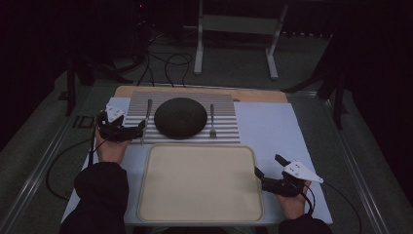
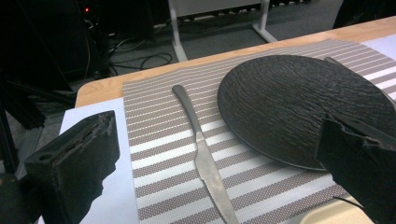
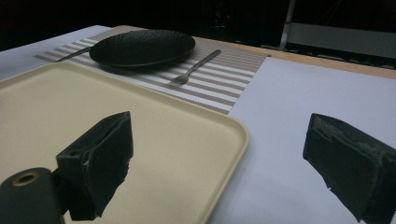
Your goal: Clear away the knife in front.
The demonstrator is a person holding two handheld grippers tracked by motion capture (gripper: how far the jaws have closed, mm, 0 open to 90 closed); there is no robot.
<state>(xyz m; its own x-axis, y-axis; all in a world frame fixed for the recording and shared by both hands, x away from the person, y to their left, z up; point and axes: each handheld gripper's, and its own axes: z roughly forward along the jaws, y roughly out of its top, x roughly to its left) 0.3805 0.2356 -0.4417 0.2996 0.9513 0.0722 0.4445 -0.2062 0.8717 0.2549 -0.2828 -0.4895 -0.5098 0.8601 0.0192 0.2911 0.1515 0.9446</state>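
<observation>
A black textured plate (image 1: 180, 117) sits on a striped placemat (image 1: 224, 105), with a knife (image 1: 147, 114) to its left and a fork (image 1: 212, 121) to its right. My left gripper (image 1: 140, 130) stands open at the placemat's left edge. In its own view the knife (image 2: 201, 154) lies on the mat between the spread jaws, beside the plate (image 2: 303, 107). My right gripper (image 1: 268, 166) hovers open and empty at the right rim of a cream tray (image 1: 146, 195). Its view shows the tray (image 3: 233, 128), plate (image 3: 142, 46) and fork (image 3: 196, 65).
A white sheet (image 1: 272, 126) covers the table, with the wooden edge (image 1: 258, 94) showing at the back. The tray lies in front of the placemat. A metal stand (image 1: 234, 24) and cables (image 1: 168, 63) are on the floor beyond the table.
</observation>
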